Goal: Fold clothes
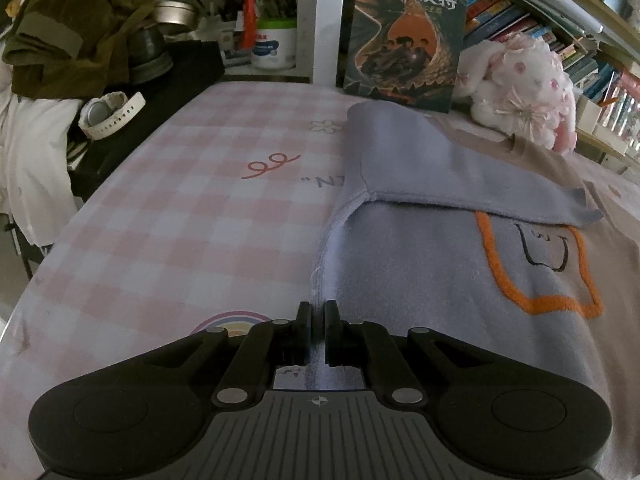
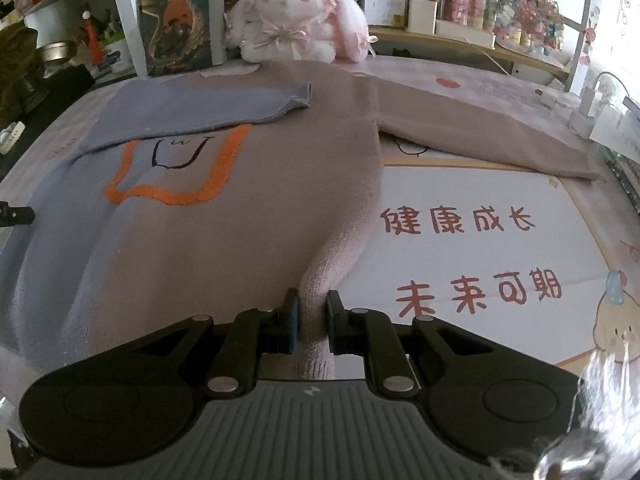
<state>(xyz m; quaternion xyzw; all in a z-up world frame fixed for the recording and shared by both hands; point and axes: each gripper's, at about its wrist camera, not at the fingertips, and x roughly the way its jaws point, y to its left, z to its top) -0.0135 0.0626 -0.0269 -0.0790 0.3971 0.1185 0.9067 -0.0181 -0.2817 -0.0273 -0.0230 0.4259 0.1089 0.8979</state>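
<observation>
1. Sweater (image 2: 248,208) spread flat on the table (image 1: 180,216), neck end toward the plush bunny (image 2: 296,16), hem end at both tongs; long axis straight ahead, away from them.
2. Left tongs (image 1: 318,314) nearly shut, pinching the bluish hem corner.
3. Right tongs (image 2: 312,308) clamped on the pinkish hem corner, bunched up between them.
4. Bluish sleeve (image 2: 208,110) already lying across the chest; other sleeve (image 2: 480,136) sticking out, nearer the right tongs.
</observation>
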